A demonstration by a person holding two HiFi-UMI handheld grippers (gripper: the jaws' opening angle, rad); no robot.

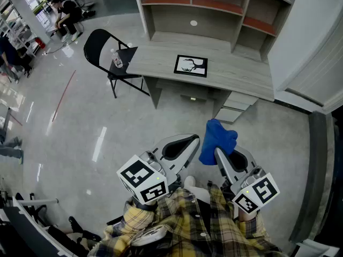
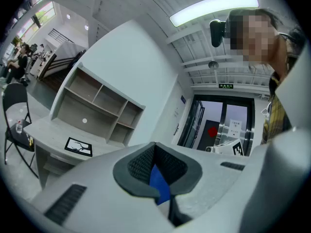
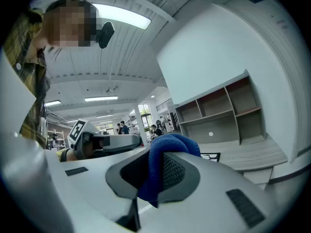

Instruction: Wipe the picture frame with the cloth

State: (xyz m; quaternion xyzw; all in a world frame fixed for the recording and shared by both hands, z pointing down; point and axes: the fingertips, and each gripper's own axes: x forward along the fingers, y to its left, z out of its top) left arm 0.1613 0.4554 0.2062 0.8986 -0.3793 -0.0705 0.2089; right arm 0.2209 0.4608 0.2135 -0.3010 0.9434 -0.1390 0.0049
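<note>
we see open floor before bench edge | picture frame flat on bench | our right gripper pinches the blue cloth | our left gripper pressed together

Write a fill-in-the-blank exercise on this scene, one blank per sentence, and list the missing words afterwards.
1. The right gripper is shut on a ____ cloth.
2. The left gripper is shut and holds ____.
3. The picture frame lies flat on the ____.
4. A bottle stands on the ____ of the black folding chair.

Missing words: blue; nothing; desk; seat.
</note>
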